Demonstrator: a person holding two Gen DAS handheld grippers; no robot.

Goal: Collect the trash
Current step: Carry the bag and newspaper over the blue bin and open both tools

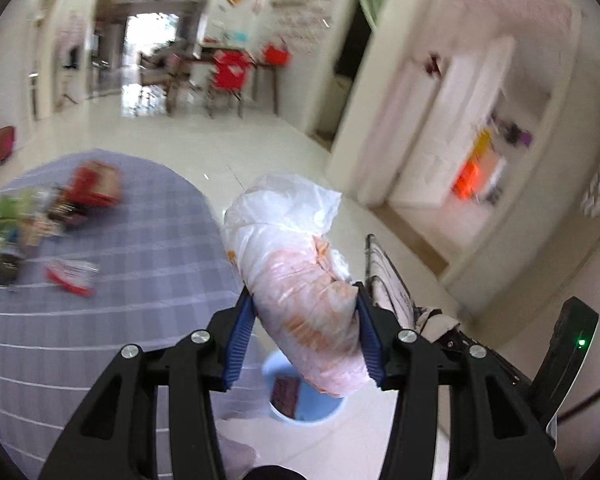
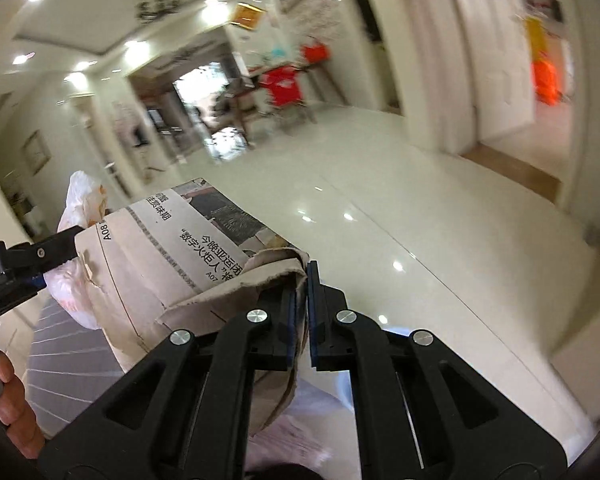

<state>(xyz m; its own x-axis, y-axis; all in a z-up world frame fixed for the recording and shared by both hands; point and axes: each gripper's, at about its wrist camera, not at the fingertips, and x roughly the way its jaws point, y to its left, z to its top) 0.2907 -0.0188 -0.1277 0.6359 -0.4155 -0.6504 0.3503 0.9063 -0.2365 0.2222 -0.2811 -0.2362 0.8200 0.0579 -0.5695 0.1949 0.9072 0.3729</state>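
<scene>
A crumpled white and orange plastic bag (image 1: 300, 280) sits squeezed in our left claw (image 1: 304, 320), over what may be a pale blue bin (image 1: 300, 404). Our right claw (image 2: 302, 312) pinches a folded printed newspaper (image 2: 172, 264). More blurred litter (image 1: 72, 276) lies on the grey checked surface (image 1: 140, 240).

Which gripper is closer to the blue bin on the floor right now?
Left. The left gripper, shut on the plastic bag, hangs right above the blue bin. The right gripper clamps the newspaper; its view shows no bin.
</scene>
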